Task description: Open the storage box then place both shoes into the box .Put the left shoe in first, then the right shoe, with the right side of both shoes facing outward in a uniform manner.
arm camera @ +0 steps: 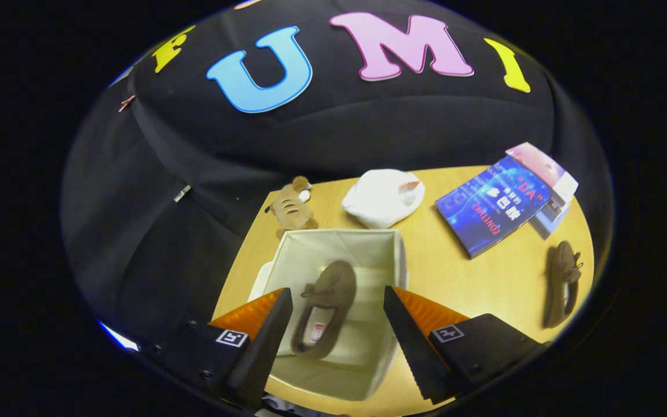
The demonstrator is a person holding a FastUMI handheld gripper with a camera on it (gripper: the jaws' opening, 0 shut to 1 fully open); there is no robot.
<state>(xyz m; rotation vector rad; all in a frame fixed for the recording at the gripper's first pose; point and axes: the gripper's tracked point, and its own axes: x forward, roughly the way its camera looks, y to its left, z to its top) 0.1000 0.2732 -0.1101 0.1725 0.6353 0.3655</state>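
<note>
Below, brown shoe [325, 307] in storage box [388, 246], between spread gripper [338, 295] fingers

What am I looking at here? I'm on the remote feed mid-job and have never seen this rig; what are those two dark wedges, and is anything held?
The camera rides on a handheld gripper, looking forward along its two fingers; those are the wedges. They stand open and hold nothing. Between and beyond them, an open white storage box on the wooden table holds one brown shoe. The second brown shoe lies on the table off to the right. Farther back are a plush toy, a white cap and a blue book.
</note>
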